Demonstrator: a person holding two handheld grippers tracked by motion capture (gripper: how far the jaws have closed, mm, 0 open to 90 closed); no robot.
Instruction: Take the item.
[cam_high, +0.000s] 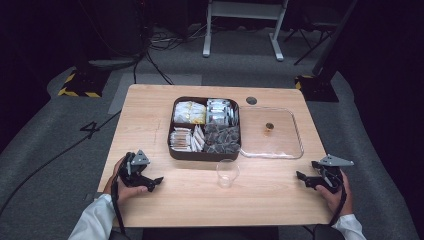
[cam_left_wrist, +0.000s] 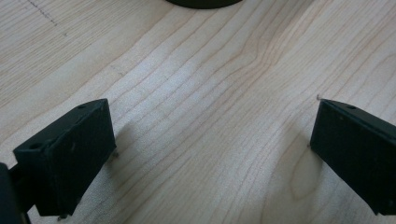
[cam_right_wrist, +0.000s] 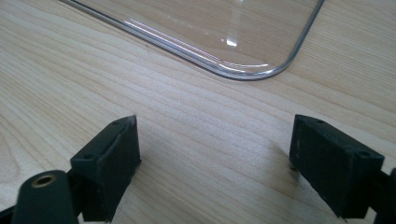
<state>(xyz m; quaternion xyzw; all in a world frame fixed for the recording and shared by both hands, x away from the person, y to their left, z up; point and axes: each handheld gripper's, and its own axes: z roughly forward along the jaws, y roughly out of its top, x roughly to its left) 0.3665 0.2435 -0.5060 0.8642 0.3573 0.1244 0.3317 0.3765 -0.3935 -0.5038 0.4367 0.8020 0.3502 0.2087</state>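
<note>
Near edge, high view: left gripper (cam_high: 150, 181) rests at 7 o'clock on the wooden table (cam_high: 260, 200), held in a hand (cam_high: 122, 186) with a white sleeve; its jaws stand spread wide with bare wood between them, nothing gripped. Right gripper (cam_high: 306, 178) sits at 4 o'clock in the other hand (cam_high: 336, 196), jaws likewise released and empty; in the right gripper view a rounded corner of the clear lid (cam_right_wrist: 243, 42) lies just ahead. Centre, toward 6 o'clock: a clear plastic cup (cam_high: 227, 173), upright, just short of the tray. Beyond it, a dark compartment tray (cam_high: 172, 145) holding packets and sachets. Touching its 3 o'clock side, the lid lies flat. At 1 o'clock, a round hole (cam_high: 251, 100) in the tabletop.
</note>
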